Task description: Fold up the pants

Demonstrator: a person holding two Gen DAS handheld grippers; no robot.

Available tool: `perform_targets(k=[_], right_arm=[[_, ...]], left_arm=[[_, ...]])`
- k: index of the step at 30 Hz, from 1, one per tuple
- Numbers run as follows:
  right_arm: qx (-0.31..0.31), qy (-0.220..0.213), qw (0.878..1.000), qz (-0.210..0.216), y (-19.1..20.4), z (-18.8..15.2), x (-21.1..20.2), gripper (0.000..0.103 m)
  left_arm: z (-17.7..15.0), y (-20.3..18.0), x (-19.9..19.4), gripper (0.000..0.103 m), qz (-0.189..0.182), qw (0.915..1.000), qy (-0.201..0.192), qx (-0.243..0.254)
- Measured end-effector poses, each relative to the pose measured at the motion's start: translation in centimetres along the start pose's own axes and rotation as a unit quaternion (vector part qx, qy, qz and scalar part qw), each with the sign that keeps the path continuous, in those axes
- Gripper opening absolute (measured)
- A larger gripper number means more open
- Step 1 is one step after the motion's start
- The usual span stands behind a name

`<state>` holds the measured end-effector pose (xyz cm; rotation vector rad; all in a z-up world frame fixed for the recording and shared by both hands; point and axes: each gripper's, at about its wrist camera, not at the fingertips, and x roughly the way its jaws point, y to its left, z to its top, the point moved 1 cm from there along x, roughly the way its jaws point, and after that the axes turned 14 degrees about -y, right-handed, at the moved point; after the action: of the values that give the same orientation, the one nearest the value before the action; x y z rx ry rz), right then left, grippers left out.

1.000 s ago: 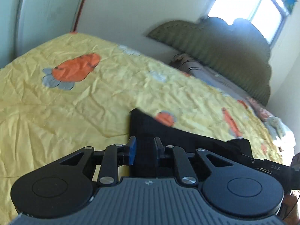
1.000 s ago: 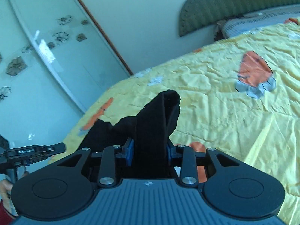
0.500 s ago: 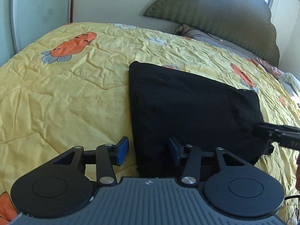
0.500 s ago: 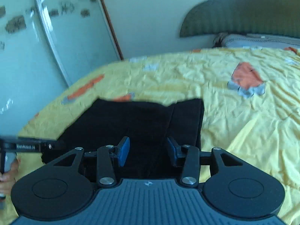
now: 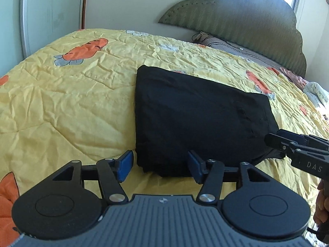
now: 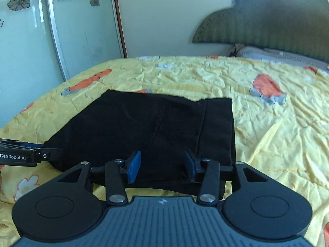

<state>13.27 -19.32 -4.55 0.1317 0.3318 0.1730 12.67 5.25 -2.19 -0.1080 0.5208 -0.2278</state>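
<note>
I see the black pants lying folded into a flat, roughly rectangular bundle on the yellow carrot-print bedspread, about mid-bed, with the green headboard beyond them. The cloth is plain and dark with soft creases; from my right wrist view a lengthwise seam or folded edge runs down the right part of the bundle. The edges look fairly even, with the near edge slightly bunched. My left claw stands wide, its blue pads either side of the near left corner of the pants, gripping nothing. My right claw is also spread wide just over the near edge of the bundle, empty. Each claw shows at the edge of the other's view.
</note>
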Motion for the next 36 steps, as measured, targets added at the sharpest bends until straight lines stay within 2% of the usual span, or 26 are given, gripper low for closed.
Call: perform_targets(k=[1, 3, 5, 16, 23, 28, 31, 33, 36], right_arm=[[-0.011, -0.01, 1.0, 0.0, 0.5, -0.1, -0.7, 0.048], [-0.025, 0.0, 1.0, 0.002, 1.3, -0.9, -0.7, 0.055], [-0.032, 0.02, 0.999, -0.003, 1.3, -2.1, 0.4, 0.056], [-0.029, 0.001, 1.0, -0.007, 1.6, -2.8, 0.2, 0.058], [-0.024, 0.002, 1.0, -0.01, 1.8, -2.7, 0.0, 0.06], [-0.013, 0.015, 1.0, -0.002, 2.0, -3.0, -0.6, 0.077], [-0.009, 0.038, 0.999, -0.007, 1.9, -3.9, -1.0, 0.077], [-0.007, 0.035, 0.999, -0.01, 1.9, -4.4, -1.7, 0.077], [0.001, 0.043, 0.999, -0.011, 2.0, -4.6, -2.7, 0.082]], left_arm=[[-0.2, -0.1, -0.1, 0.062, 0.001, 1.0, 0.001, -0.003], [-0.6, -0.2, 0.0, 0.062, 0.0, 0.9999, 0.008, -0.012], [-1.1, -0.3, 0.2, 0.062, 0.002, 0.9997, 0.018, -0.015], [-1.9, -1.5, 0.1, 0.064, 0.026, 0.9992, 0.011, 0.029], [-2.0, -1.9, 0.1, 0.067, 0.031, 0.9988, 0.011, 0.037], [-2.2, -2.1, 0.0, 0.071, 0.033, 0.9985, 0.011, 0.042], [-2.4, -2.1, -0.1, 0.074, 0.035, 0.9984, 0.008, 0.044], [-2.6, -2.1, -0.3, 0.076, 0.038, 0.9981, 0.003, 0.049], [-3.1, -2.2, -0.6, 0.082, 0.042, 0.9975, -0.007, 0.056]])
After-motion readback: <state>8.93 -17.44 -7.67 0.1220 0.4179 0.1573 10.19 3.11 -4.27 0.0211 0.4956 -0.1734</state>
